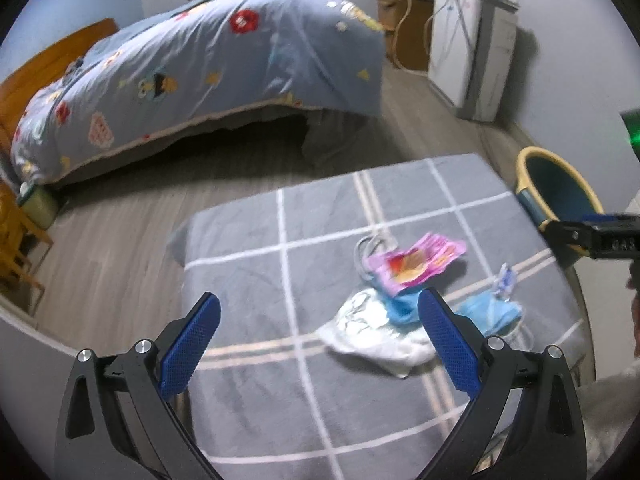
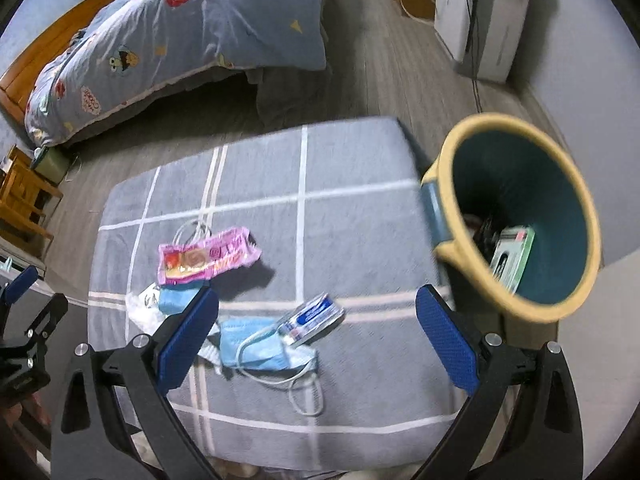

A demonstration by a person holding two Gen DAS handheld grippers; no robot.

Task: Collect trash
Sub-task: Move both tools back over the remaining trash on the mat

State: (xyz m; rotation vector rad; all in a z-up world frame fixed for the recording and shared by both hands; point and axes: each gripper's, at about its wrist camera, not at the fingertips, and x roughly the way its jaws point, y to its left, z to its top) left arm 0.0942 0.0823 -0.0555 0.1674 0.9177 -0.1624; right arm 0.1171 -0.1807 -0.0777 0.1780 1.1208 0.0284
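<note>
Both wide open, empty: right gripper (image 2: pixel 316 332) above blue mask (image 2: pixel 256 344) and foil packet (image 2: pixel 312 320); left gripper (image 1: pixel 320 340) near white wrapper (image 1: pixel 368 336). Best pinch 1 item. Beyond, pink wrapper (image 2: pixel 204 254), bin (image 2: pixel 520 216) beside table (image 2: pixel 360 216).

A bed (image 1: pixel 208 60) with a blue cartoon-print quilt (image 2: pixel 192 28) fills the view from 9 to 12 o'clock, its wooden headboard (image 1: pixel 48 64) at 10. A white appliance (image 1: pixel 472 52) with cables stands against the wall at 1 o'clock, a wooden cabinet (image 1: pixel 404 28) just beside it. At 9 o'clock sits a wooden chair (image 2: pixel 24 196), a small green pot (image 2: pixel 52 164) near it by the bed's corner. Grey plank flooring (image 1: pixel 120 216) runs between them.
</note>
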